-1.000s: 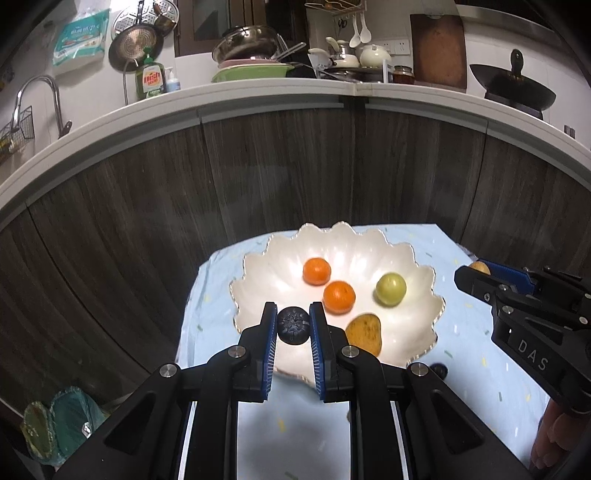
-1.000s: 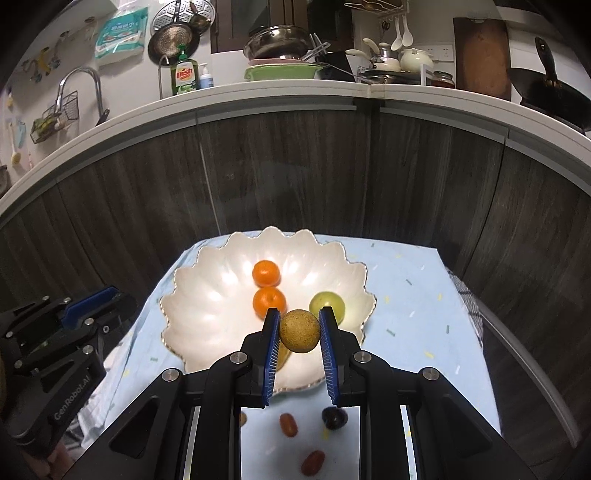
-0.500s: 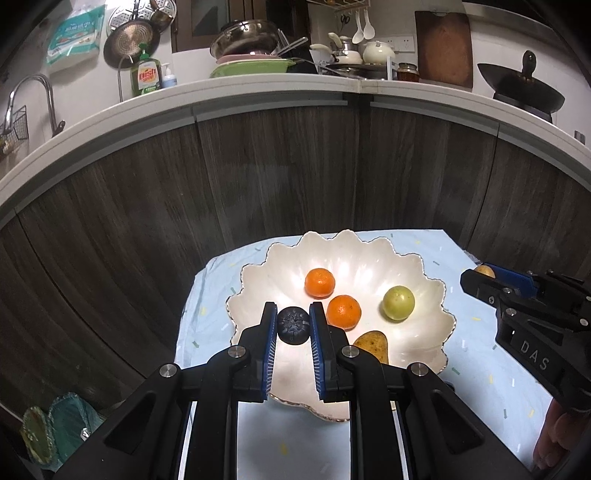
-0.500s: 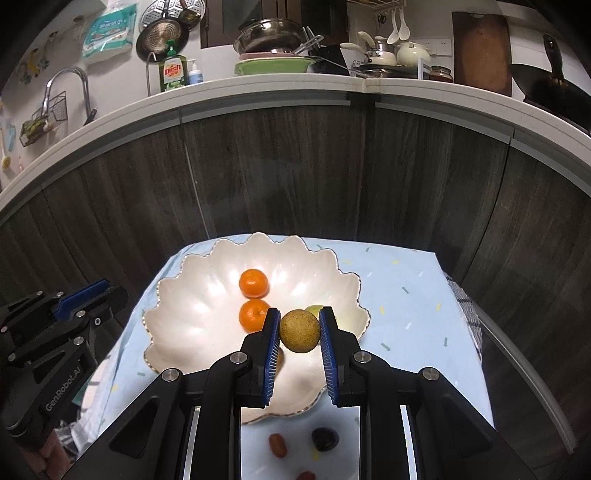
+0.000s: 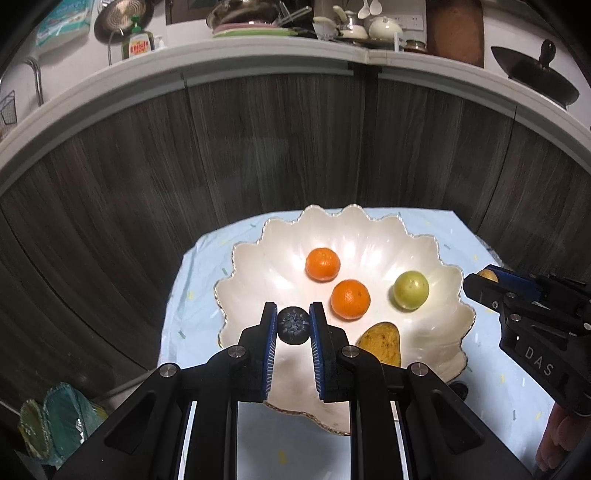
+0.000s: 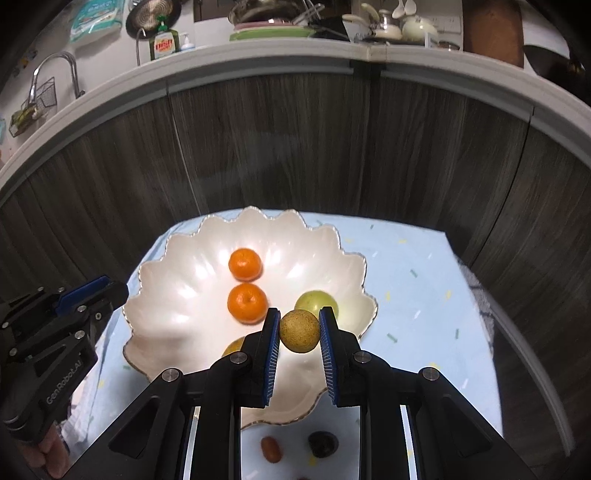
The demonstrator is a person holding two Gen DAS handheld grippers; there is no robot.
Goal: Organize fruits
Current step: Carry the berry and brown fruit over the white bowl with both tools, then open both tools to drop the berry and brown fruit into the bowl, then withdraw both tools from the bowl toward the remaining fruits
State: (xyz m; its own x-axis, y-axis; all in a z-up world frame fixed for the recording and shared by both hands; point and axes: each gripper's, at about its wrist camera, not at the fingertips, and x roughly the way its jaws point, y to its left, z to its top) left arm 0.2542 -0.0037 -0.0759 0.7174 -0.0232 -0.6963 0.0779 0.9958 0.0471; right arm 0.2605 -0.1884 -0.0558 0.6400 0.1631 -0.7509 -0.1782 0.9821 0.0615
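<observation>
We are in a home kitchen. Up on the long white counter [image 6: 258, 59] we see a faucet [image 6: 55, 74], a green bottle of dish soap [image 6: 164, 42], a pan [image 6: 153, 16], pots, a teapot [image 6: 419, 26] and spoons. Dark wood cupboard doors [image 6: 295, 147] stand under the counter.

Pearly white bowl [image 5: 436, 254], confetti-flecked pale blue cloth [image 5: 199, 266].

Bowl [image 5: 436, 258] on tablecloth [image 6: 413, 295]; two oranges [image 5: 322, 263] inside.
</observation>
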